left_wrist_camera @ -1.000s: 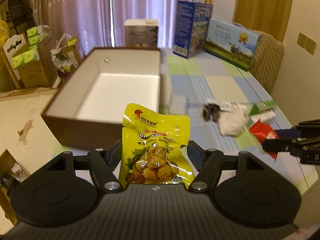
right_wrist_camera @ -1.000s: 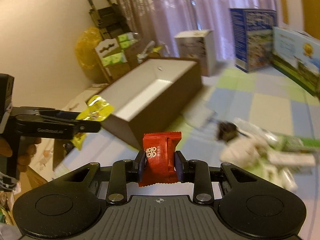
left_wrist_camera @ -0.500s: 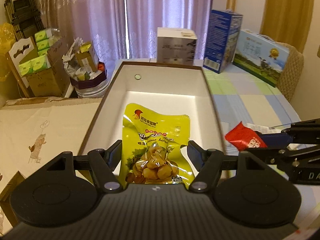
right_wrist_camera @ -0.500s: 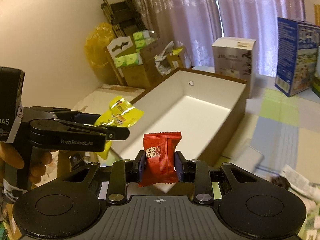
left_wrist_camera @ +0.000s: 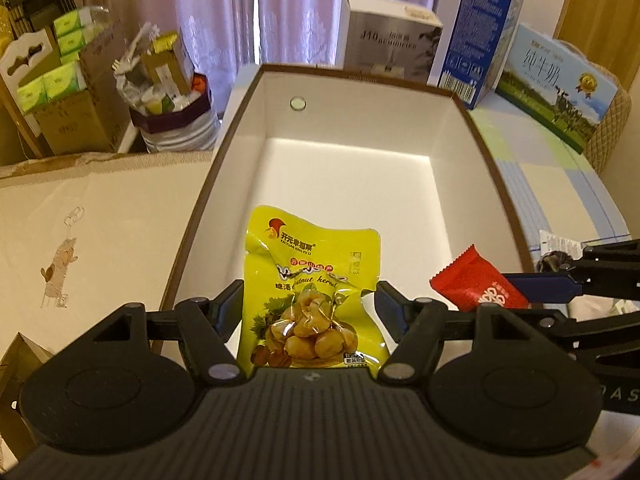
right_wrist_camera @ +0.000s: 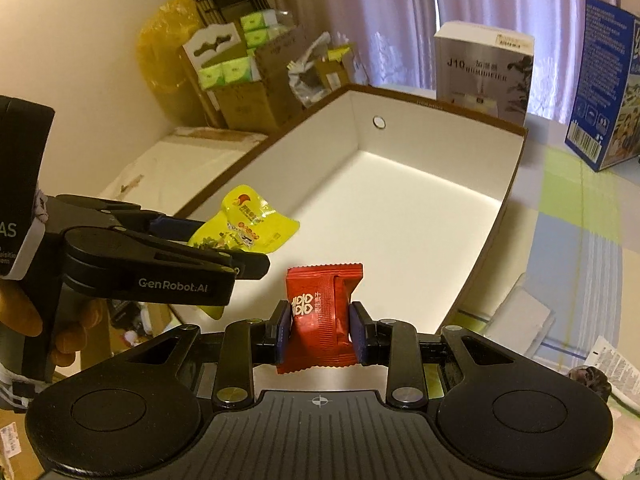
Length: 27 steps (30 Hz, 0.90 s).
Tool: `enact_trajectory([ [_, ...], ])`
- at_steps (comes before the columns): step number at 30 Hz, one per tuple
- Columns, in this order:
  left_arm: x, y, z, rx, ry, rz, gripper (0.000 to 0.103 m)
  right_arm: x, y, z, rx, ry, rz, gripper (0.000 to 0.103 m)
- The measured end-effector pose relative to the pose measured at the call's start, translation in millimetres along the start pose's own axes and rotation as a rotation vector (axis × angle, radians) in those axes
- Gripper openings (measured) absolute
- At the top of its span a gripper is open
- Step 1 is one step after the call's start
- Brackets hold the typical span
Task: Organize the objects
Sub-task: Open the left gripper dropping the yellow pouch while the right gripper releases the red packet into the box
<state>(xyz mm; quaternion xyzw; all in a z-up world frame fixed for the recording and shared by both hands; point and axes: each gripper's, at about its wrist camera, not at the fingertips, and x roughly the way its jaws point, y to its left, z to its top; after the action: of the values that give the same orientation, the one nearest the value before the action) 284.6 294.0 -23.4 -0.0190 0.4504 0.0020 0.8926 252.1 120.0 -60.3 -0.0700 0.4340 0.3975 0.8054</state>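
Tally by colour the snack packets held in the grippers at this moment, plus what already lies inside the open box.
Yellow packets: 1, the yellow chestnut packet in the left gripper
Red packets: 1, the red snack packet in the right gripper
Items lying in the box: 0
Total: 2

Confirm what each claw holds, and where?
Left claw: yellow chestnut pouch, gripped at its lower side edges. Right claw: red candy packet, pinched across its lower middle.
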Motion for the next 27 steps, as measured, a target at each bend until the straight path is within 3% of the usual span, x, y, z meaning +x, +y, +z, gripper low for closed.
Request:
enact_trajectory([
  [7,18.0,2.1,-1.8,0.024,0.043,-0.02,0.067,15.4,0.2,1.3,0.01,0.026,-0.017,0.029],
  [12,20.6,4.7,-1.2,0.038,0.051,-0.03,0.075,19.6,-0.5,1.7,0.018,0.019,-0.036,0.029],
  [27,-0.3,11.9,-0.6,0.007,0.043,-0.022,0.081,13.6,8.2,1.2,0.002,0.018,-0.041,0.029],
])
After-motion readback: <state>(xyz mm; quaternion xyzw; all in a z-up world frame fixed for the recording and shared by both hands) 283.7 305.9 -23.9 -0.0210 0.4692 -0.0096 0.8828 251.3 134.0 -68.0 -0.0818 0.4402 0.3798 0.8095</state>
